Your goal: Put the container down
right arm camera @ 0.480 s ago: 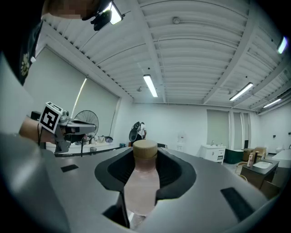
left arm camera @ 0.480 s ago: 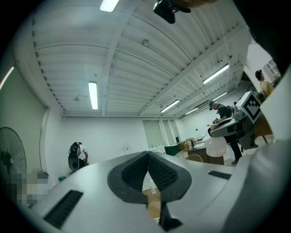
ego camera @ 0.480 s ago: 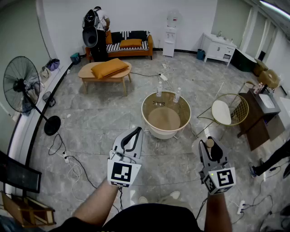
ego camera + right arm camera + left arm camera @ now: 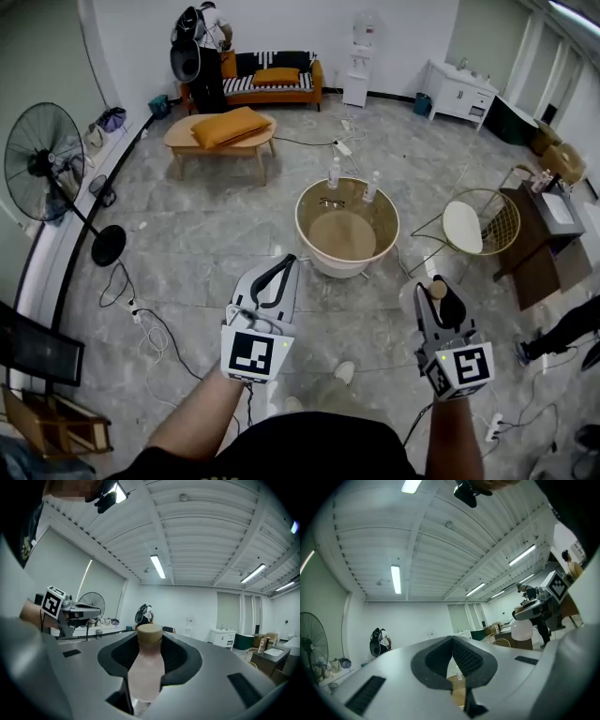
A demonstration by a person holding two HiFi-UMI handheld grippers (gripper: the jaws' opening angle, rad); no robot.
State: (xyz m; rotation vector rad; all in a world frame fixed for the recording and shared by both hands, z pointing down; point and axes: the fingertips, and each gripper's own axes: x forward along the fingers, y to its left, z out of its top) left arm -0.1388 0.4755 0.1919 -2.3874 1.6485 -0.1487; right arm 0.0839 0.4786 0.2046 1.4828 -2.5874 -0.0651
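A shoe has swung forward onto the floor between the two grippers, so the person is mid-step. The round worktop looks about as far ahead as it did half a second back.

Both grippers keep their places in front of the body. The right gripper stays clamped on the bottle, whose tan cap pokes up past the jaw tips. The bottle hangs in the air, well short of the worktop, which lies ahead of this gripper and off to its left. The left gripper, level with the right one and well apart from it, has its jaws closed tip to tip on nothing.

I'd judge this to be the carrying stage: the bottle is not yet over anything to rest on. Two small bottles and a pair of glasses lie on the worktop as before.
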